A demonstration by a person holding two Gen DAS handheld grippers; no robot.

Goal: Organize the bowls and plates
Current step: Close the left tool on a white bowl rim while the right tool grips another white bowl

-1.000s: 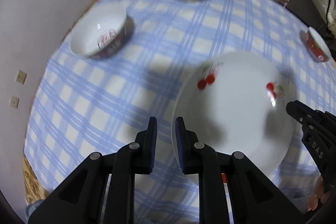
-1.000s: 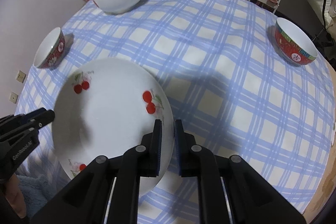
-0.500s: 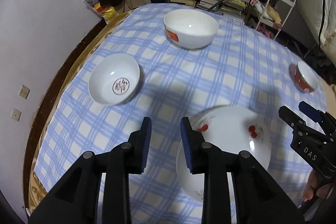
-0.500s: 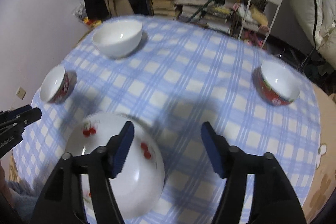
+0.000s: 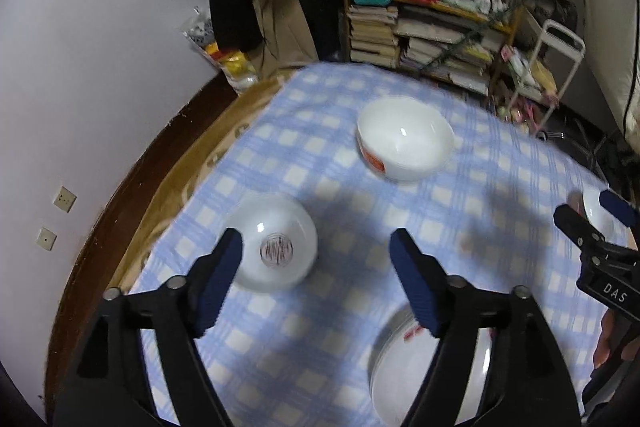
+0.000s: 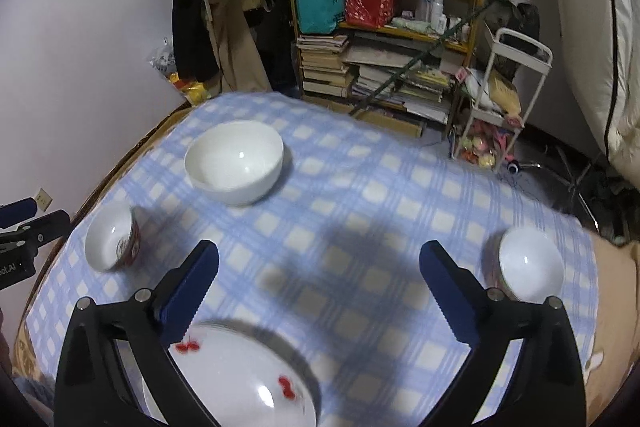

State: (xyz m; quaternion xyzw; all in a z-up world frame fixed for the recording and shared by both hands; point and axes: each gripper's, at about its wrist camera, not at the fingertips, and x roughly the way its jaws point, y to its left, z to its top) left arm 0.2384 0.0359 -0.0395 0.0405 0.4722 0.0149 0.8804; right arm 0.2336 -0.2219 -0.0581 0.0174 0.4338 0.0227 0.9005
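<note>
Left gripper [image 5: 316, 259]: black plastic frame, 2 angular arms, silver pivot screws, fingers [image 5: 414, 287] faced with ribbed dark-blue pads. Right gripper [image 6: 320, 273]: same black build, silver screws, blue serrated pads; white lettering "DAS" on its body in the left wrist view.

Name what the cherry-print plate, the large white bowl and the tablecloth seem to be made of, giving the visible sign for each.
Cherry-print plate: probably glazed ceramic or porcelain; glossy white with a bright highlight.
Large white bowl: likely the same; smooth, shiny, with a sharp glint inside. Glass or melamine cannot be ruled out.
Tablecloth: apparently woven fabric; matte blue-and-white check, draping over the table edge.
</note>
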